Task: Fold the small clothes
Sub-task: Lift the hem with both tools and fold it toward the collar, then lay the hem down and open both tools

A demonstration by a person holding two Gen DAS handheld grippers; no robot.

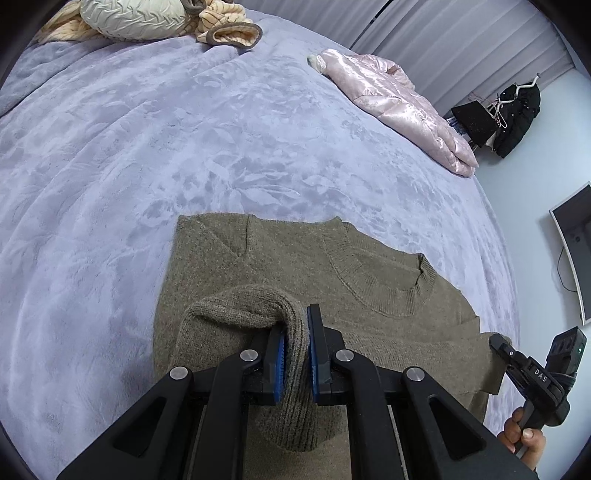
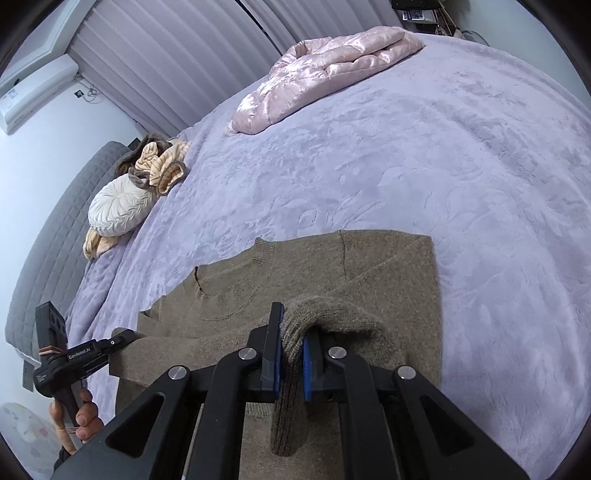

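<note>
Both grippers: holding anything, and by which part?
Yes. The left gripper and right gripper are each shut on a ribbed edge of the brown sweater, lifted over the part lying flat on the bed.

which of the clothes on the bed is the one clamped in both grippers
The olive-brown knit sweater: the left gripper and right gripper each pinch its ribbed hem. The pink quilted jacket and striped peach garment lie untouched.

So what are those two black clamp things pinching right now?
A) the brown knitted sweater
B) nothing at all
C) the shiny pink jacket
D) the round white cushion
A: both the left gripper and the right gripper have their fingers closed on ribbed folds of the brown knitted sweater; the pink jacket lies untouched far across the bed.
</note>
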